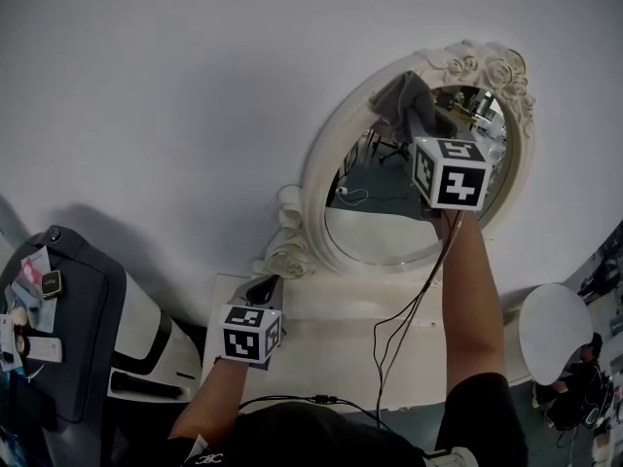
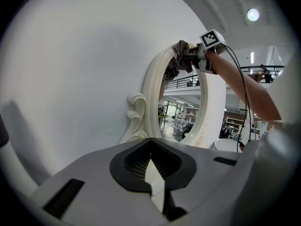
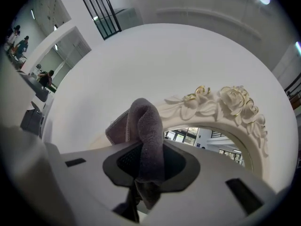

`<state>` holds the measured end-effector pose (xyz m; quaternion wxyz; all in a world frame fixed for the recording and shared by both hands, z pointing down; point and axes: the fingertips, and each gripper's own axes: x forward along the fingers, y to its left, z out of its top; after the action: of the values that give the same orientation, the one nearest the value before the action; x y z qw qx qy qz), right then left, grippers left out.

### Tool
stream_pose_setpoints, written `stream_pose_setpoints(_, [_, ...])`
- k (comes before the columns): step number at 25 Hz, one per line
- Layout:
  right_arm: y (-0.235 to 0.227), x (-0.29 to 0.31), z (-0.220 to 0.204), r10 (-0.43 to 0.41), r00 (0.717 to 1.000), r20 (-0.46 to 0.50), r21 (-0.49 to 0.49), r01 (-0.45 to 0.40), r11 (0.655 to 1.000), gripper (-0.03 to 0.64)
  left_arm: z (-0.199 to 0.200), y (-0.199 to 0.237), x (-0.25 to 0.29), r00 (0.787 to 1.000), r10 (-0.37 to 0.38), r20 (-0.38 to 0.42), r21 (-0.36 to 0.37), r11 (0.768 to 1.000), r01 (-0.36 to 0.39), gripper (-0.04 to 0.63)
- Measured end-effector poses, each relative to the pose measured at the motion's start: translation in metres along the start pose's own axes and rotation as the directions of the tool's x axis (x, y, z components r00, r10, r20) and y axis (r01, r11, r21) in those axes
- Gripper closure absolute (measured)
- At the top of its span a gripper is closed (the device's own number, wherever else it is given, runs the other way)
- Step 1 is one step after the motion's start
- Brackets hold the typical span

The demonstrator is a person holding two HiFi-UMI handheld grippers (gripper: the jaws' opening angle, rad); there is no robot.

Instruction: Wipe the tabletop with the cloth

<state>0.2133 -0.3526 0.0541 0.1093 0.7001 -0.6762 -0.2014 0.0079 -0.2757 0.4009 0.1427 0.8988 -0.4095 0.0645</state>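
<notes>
From the head view I see the right gripper (image 1: 413, 117) raised high, with the grey cloth (image 1: 400, 95) against the upper left of the oval mirror (image 1: 321, 168), where glass meets the white frame. That view does not show the jaws themselves. The right gripper view does: the right gripper (image 3: 149, 175) is clamped on the cloth (image 3: 146, 131), a fold of which stands up between the jaws, with the frame's carved roses (image 3: 237, 102) just beyond.

The left gripper view gives the side angle, with the cloth (image 2: 178, 59) touching the frame's upper edge and the person's forearm (image 2: 244, 86) stretching out behind it. In that view the left gripper (image 2: 153, 173) has its jaws closed together with nothing between them. In the head view the left gripper (image 1: 261, 292) is low, near the mirror's scrolled foot, over the white tabletop (image 1: 336, 343) – well apart from the cloth.

At the near left, a dark grey case (image 1: 73, 353) holds a few small items I cannot identify. A round white stool (image 1: 555, 343) stands at the near right.
</notes>
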Motion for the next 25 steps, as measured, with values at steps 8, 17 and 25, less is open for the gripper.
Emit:
stream_pose_setpoints(8, [-0.050, -0.012, 0.035, -0.051, 0.999, 0.005, 0.032, 0.051, 0.998, 0.535, 0.002, 0.002, 0.004, 1.000, -0.016, -0.001, 0.004, 1.000, 0.016, 0.589])
stream_pose_setpoints(17, [-0.082, -0.025, 0.056, -0.050, 0.997, -0.056, 0.064, 0.053, 0.997, 0.535, -0.001, -0.004, 0.010, 0.999, -0.053, -0.011, 0.013, 0.998, 0.053, 0.589])
stream_pose_setpoints(25, [-0.136, -0.041, 0.068, -0.095, 0.993, -0.063, 0.156, 0.103, 0.982, 0.534, -0.002, -0.008, 0.015, 0.997, -0.074, -0.025, 0.025, 0.997, 0.074, 0.589])
